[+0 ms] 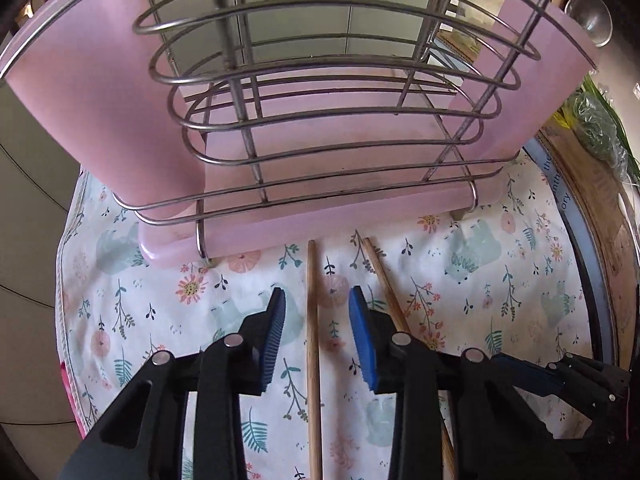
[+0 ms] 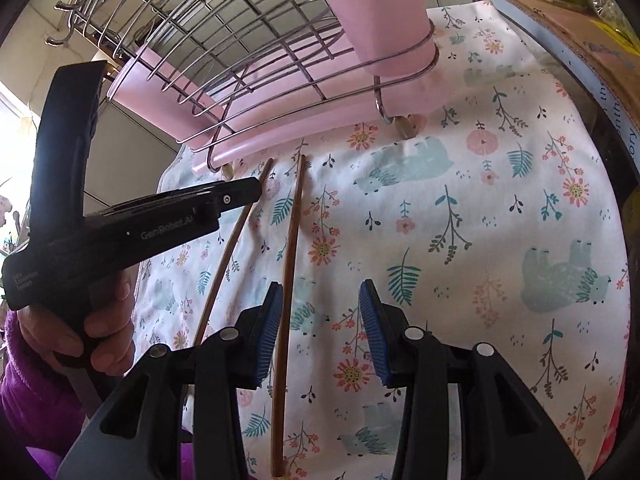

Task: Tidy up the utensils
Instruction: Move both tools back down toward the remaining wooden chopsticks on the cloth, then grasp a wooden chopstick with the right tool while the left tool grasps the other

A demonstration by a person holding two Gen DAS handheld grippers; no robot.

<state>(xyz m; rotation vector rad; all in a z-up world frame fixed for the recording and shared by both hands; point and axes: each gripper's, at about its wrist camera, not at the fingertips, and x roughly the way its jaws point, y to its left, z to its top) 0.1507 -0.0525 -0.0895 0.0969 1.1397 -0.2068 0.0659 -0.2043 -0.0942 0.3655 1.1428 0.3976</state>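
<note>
Two wooden chopsticks lie side by side on a floral cloth (image 1: pixel 480 280), pointing at a wire dish rack (image 1: pixel 320 120) on a pink tray (image 1: pixel 280 232). My left gripper (image 1: pixel 316 300) is open, and the left chopstick (image 1: pixel 314 360) lies between its blue pads with a gap on both sides. The other chopstick (image 1: pixel 384 280) runs under its right finger. My right gripper (image 2: pixel 320 292) is open over the cloth (image 2: pixel 440 200). The right chopstick (image 2: pixel 294 232) sits just inside its left pad. The left chopstick (image 2: pixel 236 240) lies further left.
A hand in a purple sleeve (image 2: pixel 36 400) holds the left gripper's handle. A cardboard box (image 1: pixel 592 200) borders the cloth on the right, with a bag of greens (image 1: pixel 596 128) on it. A clear suction cup (image 1: pixel 592 20) is by the rack's top right.
</note>
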